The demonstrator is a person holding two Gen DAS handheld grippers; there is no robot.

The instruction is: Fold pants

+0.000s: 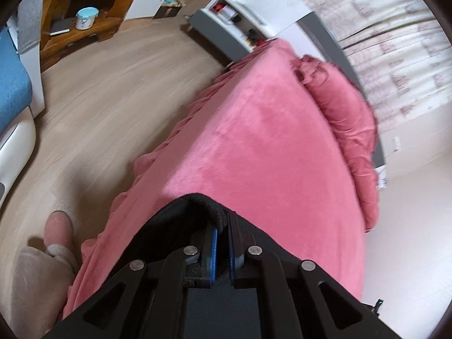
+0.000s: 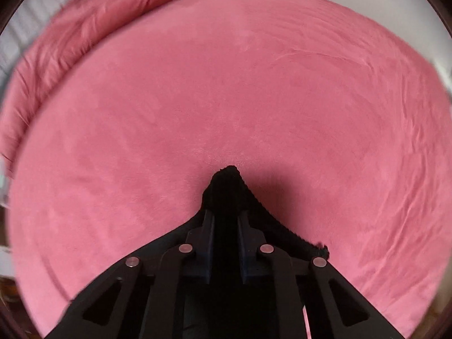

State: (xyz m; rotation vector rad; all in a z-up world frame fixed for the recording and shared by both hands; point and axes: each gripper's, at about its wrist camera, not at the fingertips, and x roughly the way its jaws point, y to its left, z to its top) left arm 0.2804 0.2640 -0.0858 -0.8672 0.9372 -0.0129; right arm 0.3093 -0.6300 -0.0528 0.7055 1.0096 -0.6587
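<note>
The black pants (image 1: 180, 217) hang from my left gripper (image 1: 222, 226), which is shut on a fold of their edge above the near corner of the pink bed (image 1: 268, 147). In the right wrist view my right gripper (image 2: 226, 217) is shut on another bunch of the black pants (image 2: 228, 186), whose ribbed edge trails off to the right, held over the pink bedspread (image 2: 226, 90). Most of the pants lie hidden below the grippers.
A rolled pink blanket (image 1: 344, 113) lies along the bed's far side, also seen in the right wrist view (image 2: 93, 19). Wooden floor (image 1: 113, 99) lies left of the bed, with a person's slippered foot (image 1: 56, 226), a wooden shelf (image 1: 82, 28) and a grey-white cabinet (image 1: 226, 28).
</note>
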